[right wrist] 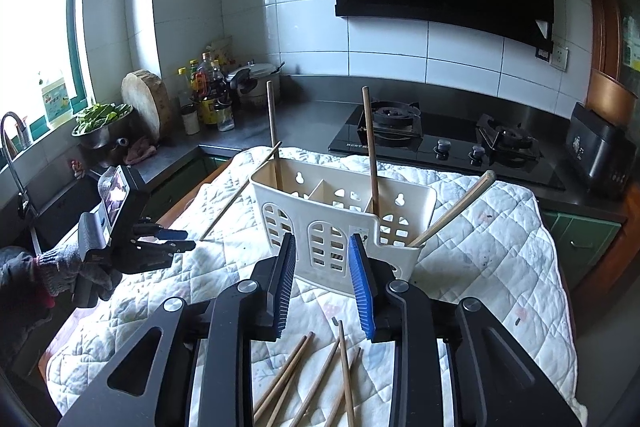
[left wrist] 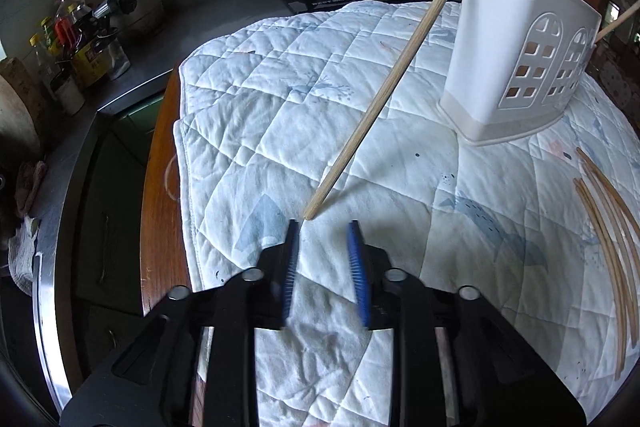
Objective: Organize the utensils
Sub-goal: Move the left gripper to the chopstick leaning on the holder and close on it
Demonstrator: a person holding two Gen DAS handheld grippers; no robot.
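A white slotted utensil holder (left wrist: 500, 67) (right wrist: 340, 219) stands on a quilted cloth (left wrist: 320, 87). Three chopsticks stand in its compartments, one at the left (right wrist: 274, 131), one in the middle (right wrist: 370, 147) and one at the right (right wrist: 452, 211). Another chopstick (left wrist: 384, 87) (right wrist: 240, 191) leans against the holder's outer side. Its lower end rests on the cloth just ahead of my left gripper (left wrist: 324, 227) (right wrist: 190, 240), which is open and holds nothing. My right gripper (right wrist: 322, 241) is open too, short of the holder. Several loose chopsticks (right wrist: 304, 367) (left wrist: 608, 247) lie on the cloth below it.
A gloved hand (right wrist: 60, 267) holds the left gripper. Behind the cloth are a gas stove (right wrist: 440, 139) and a dark counter with bottles (right wrist: 208, 91) (left wrist: 76, 47). A sink (right wrist: 48, 203) sits at the left and a black appliance (right wrist: 600, 155) at the right. The wooden table edge (left wrist: 160, 167) shows left of the cloth.
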